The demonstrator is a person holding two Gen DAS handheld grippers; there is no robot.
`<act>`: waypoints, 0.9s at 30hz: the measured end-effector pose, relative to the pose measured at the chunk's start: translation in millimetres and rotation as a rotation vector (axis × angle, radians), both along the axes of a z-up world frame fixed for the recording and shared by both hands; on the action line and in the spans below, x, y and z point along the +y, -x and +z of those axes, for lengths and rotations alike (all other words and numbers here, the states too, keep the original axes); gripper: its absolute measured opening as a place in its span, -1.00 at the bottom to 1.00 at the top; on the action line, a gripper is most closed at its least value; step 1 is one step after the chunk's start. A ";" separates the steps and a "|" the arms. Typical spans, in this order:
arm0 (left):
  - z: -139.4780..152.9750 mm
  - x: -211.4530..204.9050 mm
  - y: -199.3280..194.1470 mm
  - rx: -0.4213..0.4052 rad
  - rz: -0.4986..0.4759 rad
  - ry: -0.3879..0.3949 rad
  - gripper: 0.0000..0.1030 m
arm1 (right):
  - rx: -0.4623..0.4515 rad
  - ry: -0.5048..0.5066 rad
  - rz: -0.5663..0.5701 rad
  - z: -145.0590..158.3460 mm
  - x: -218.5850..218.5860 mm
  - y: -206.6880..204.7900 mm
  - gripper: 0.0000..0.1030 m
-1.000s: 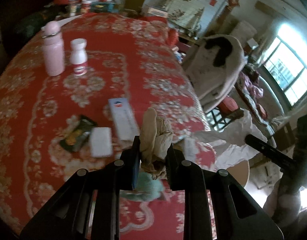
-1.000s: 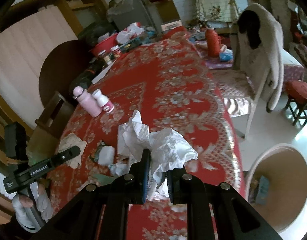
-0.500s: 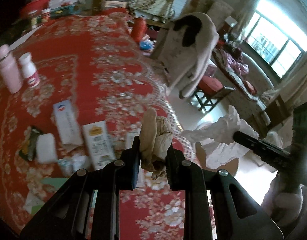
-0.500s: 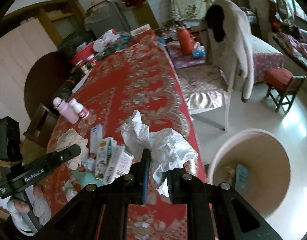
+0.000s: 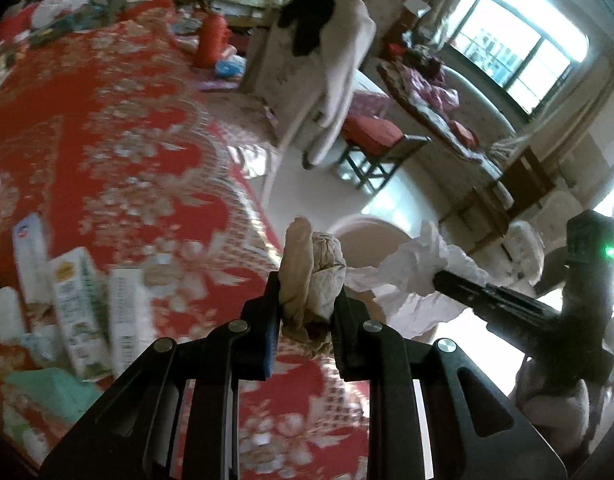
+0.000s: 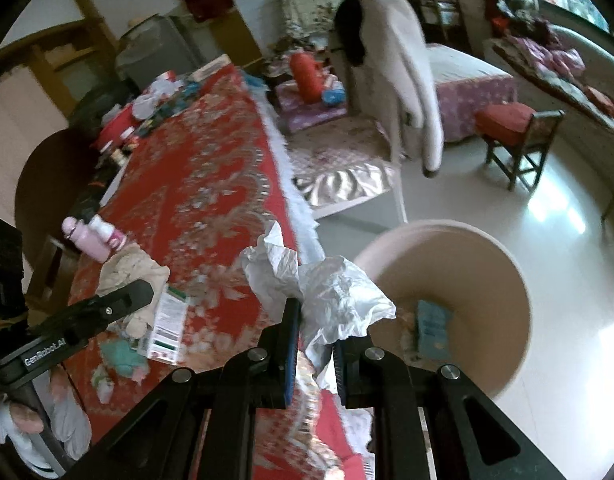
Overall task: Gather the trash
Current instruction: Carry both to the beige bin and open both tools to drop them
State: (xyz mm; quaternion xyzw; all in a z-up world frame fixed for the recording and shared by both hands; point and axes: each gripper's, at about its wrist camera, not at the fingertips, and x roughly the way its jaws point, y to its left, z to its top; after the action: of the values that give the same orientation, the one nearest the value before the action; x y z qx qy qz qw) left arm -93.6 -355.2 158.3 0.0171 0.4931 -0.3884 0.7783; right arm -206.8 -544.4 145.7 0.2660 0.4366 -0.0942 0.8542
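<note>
Tongs [image 6: 313,334] nearer bin [image 6: 507,264] than before

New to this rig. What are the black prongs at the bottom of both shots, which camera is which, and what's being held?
No robot arm here: a person carries a two-finger gripper in each hand, and each has a fisheye camera looking along its fingers. The black prongs are those fingers.

In the left wrist view, the left gripper is shut on a beige crumpled rag; the right gripper shows at its right side.

In the right wrist view, the right gripper is shut on a white crumpled paper, with a round beige bin on the floor past it.

On the red floral tablecloth lie cartons and a pink bottle.
</note>
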 end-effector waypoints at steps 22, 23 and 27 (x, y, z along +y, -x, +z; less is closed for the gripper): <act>-67.1 -132.9 28.4 0.137 -0.164 -0.053 -0.62 | 0.157 -0.031 -0.188 -73.6 -90.6 46.6 -0.72; -69.8 -135.1 29.0 0.141 -0.164 -0.057 -0.62 | 0.165 -0.035 -0.191 -76.9 -92.7 47.2 -0.72; -77.8 -144.8 31.0 0.139 -0.167 -0.084 -0.61 | 0.183 -0.048 -0.199 -87.1 -99.1 47.1 -0.71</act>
State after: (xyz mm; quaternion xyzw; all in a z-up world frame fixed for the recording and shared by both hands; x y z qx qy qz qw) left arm -124.6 -500.0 80.4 0.0639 0.5586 -0.4311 0.7057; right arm -253.9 -643.5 58.6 0.3186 0.4863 -0.1920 0.7907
